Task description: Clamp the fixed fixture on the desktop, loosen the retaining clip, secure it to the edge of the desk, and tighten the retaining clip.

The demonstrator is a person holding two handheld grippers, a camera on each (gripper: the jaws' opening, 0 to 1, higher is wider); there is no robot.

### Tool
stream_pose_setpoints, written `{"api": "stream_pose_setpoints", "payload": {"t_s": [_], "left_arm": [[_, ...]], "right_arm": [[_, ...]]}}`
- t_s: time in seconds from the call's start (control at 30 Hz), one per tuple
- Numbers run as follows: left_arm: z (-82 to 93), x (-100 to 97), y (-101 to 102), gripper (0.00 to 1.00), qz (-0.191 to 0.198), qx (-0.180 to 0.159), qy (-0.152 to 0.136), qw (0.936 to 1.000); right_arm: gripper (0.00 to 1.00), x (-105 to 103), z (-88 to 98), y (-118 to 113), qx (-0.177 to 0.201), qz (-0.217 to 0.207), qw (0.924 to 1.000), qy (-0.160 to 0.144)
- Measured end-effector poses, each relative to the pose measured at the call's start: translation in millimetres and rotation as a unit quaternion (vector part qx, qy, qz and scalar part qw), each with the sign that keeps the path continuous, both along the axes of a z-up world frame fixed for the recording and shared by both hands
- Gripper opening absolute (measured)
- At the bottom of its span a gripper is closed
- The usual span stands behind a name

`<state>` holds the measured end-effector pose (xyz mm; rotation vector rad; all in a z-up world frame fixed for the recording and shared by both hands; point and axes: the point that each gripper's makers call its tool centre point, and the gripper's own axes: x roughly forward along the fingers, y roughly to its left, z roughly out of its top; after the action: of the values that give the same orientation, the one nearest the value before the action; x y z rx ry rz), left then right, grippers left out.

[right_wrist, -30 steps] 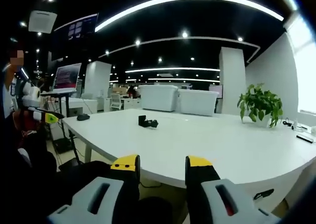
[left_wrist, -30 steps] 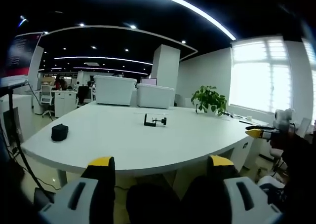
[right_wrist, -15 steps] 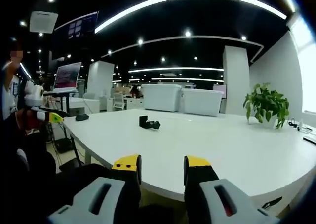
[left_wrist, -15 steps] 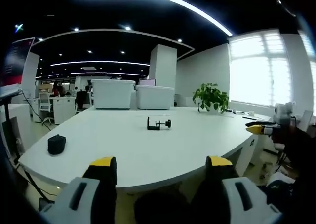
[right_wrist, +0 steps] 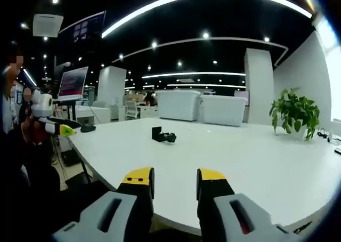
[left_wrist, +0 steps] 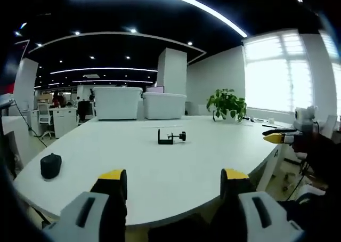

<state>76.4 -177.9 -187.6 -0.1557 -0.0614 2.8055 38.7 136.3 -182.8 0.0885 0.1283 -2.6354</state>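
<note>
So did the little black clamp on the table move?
No. The clamp sits on the same spot of the white table, in front of the two white bins. Only the cameras came closer.

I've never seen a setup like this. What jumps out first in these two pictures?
The big white table draws the eye, with a small black clamp fixture alone near its middle and a black pouch-like object by its left edge. In front rise yellow-tipped jaws: the left gripper spread wide, the right gripper narrower, neither holding anything. A potted plant stands at the far side by bright windows.
</note>
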Motion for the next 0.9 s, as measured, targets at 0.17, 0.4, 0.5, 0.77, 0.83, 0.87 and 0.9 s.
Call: {"api": "stream_pose_setpoints", "payload": {"t_s": [0.17, 0.4, 0.5, 0.77, 0.83, 0.87, 0.9], "left_arm": [[-2.5, -12.6, 1, 0.70, -0.006, 0.005, -0.006, 1.0000], [0.9, -35.8, 4, 0.70, -0.011, 0.011, 0.001, 0.9999], [-2.4, -51.2, 5, 0.69, -0.018, 0.017, 0.008, 0.9997], [-12.2, -75.0, 12, 0.68, -0.024, 0.029, -0.002, 0.9993], [-13.7, -83.3, 11, 0.68, -0.023, 0.029, 0.001, 0.9993], [-15.3, -86.8, 11, 0.68, -0.021, 0.030, -0.001, 0.9993], [-16.8, -90.1, 10, 0.68, -0.019, 0.031, -0.003, 0.9994]], "right_arm": [[0.30, -8, -2.9, -5, -0.003, 0.004, 1.0000, -0.002], [0.30, -27, -9.5, -10, -0.014, 0.005, 0.9998, -0.014], [0.30, -35, -12.1, -16, -0.019, 0.010, 0.9996, -0.017], [0.30, -54, -15.5, -28, -0.025, 0.019, 0.9992, -0.024], [0.30, -59, -16.5, -30, -0.025, 0.022, 0.9991, -0.025], [0.30, -62, -16.7, -31, -0.025, 0.023, 0.9991, -0.025], [0.30, -65, -16.5, -33, -0.026, 0.025, 0.9990, -0.026]]}}
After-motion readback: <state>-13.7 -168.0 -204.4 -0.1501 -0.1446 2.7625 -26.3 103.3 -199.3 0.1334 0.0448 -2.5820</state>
